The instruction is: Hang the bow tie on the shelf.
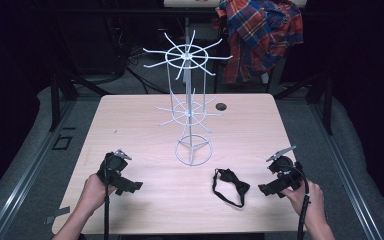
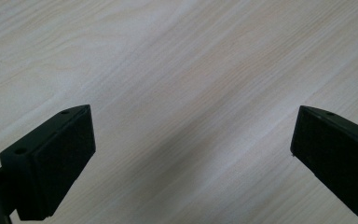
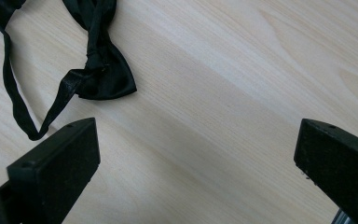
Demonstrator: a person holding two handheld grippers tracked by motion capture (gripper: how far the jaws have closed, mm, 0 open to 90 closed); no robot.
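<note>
Two grippers, left (image 2: 193,154) and right (image 3: 196,163), gape wide over bare table (image 2: 191,70); a bow tie (image 3: 98,70) lies just beyond the right one's left jaw.

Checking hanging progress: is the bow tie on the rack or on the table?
On the table: the bow tie lies flat near the right gripper, apart from the wire rack.

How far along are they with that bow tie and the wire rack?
Nothing looks done yet: the black bow tie lies flat on the table, and the white wire rack carries nothing on its arms. Nothing is in hand either; the left claw and right claw are both open over bare wood, the right one nearer the tie. If hanging it is the aim, which I'm guessing, everything remains.
</note>
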